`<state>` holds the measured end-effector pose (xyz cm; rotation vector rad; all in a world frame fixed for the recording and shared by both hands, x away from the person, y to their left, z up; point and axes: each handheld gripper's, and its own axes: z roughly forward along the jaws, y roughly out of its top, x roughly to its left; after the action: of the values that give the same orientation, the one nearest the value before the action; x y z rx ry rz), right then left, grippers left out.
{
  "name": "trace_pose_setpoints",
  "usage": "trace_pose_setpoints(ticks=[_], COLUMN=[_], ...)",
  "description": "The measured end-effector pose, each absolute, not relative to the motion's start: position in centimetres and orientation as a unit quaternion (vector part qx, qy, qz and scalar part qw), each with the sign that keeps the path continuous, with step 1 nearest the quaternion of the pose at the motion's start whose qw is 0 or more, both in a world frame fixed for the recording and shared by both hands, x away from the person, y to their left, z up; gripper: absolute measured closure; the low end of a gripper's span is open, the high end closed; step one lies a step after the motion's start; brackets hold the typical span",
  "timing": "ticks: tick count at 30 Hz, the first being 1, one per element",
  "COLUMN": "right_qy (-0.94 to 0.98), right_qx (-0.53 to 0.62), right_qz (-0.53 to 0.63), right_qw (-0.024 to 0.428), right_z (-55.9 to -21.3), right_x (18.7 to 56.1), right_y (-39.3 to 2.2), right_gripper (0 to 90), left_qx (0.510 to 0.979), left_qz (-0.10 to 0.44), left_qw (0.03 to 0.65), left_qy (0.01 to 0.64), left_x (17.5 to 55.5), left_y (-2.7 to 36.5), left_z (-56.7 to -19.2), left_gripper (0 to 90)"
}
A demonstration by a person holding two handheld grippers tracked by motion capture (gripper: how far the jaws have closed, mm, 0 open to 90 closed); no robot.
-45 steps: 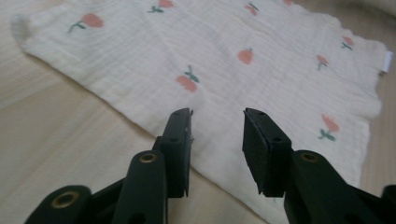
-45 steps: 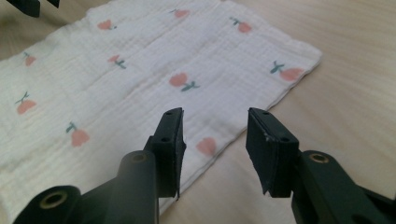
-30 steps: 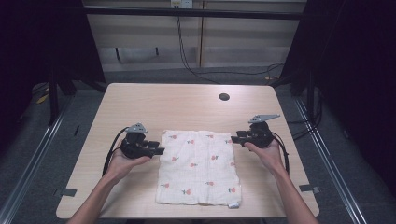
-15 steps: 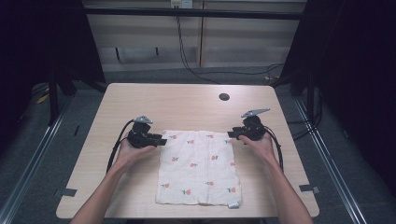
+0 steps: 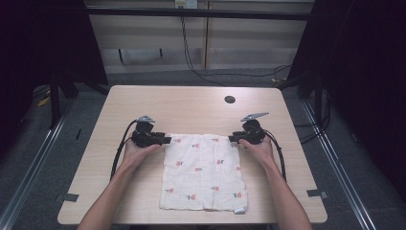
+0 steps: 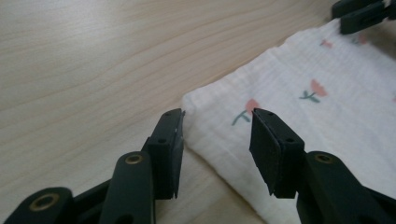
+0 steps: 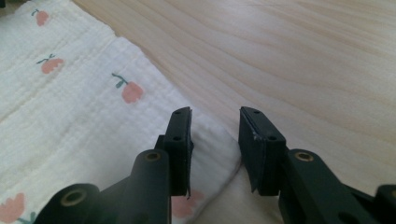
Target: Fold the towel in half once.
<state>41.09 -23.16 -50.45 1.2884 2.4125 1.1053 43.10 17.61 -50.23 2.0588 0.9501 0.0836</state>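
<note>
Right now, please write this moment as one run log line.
left gripper: open, at cloth far-left corner | right gripper: closing, open over far-right corner | cloth: flat on table

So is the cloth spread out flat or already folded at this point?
Spread flat: the cloth lies open as one sheet on the table, its flower print showing across it and four corners out. No fold shows.

One cloth [image 5: 203, 171], two hand-held grippers [image 5: 167, 140], one table [image 5: 191, 105]
</note>
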Motion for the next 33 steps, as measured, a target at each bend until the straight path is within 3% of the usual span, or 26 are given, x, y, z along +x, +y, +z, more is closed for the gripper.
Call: trace_pose_setpoints(ticks=[8, 16, 19, 21, 33], right_qy=[0.809, 0.803, 0.801, 0.798, 0.785], right_qx=[0.438, 0.442, 0.437, 0.437, 0.446], right_qz=[0.381, 0.389, 0.399, 0.404, 0.423], right_qw=[0.092, 0.09, 0.094, 0.094, 0.08], right_z=[-50.6, -50.4, -50.1, -50.0, -49.6], right_x=[40.8, 40.8, 40.5, 40.2, 40.4], right_y=[-23.2, -23.2, -23.2, -23.5, -24.1], right_gripper=[85.3, 86.3, 86.3, 86.3, 86.6], left_qx=[0.82, 0.818, 0.826, 0.823, 0.808], left_qz=[0.031, 0.041, 0.055, 0.047, 0.037], left_qw=[0.426, 0.435, 0.423, 0.428, 0.466], left_qy=[0.382, 0.374, 0.368, 0.37, 0.357], left_x=[43.7, 43.9, 43.8, 43.8, 43.4], left_y=[17.0, 16.3, 16.3, 16.4, 16.7], left_z=[-50.9, -51.3, -51.1, -51.3, -49.2], left_gripper=[59.8, 68.1, 75.1, 86.2, 88.1])
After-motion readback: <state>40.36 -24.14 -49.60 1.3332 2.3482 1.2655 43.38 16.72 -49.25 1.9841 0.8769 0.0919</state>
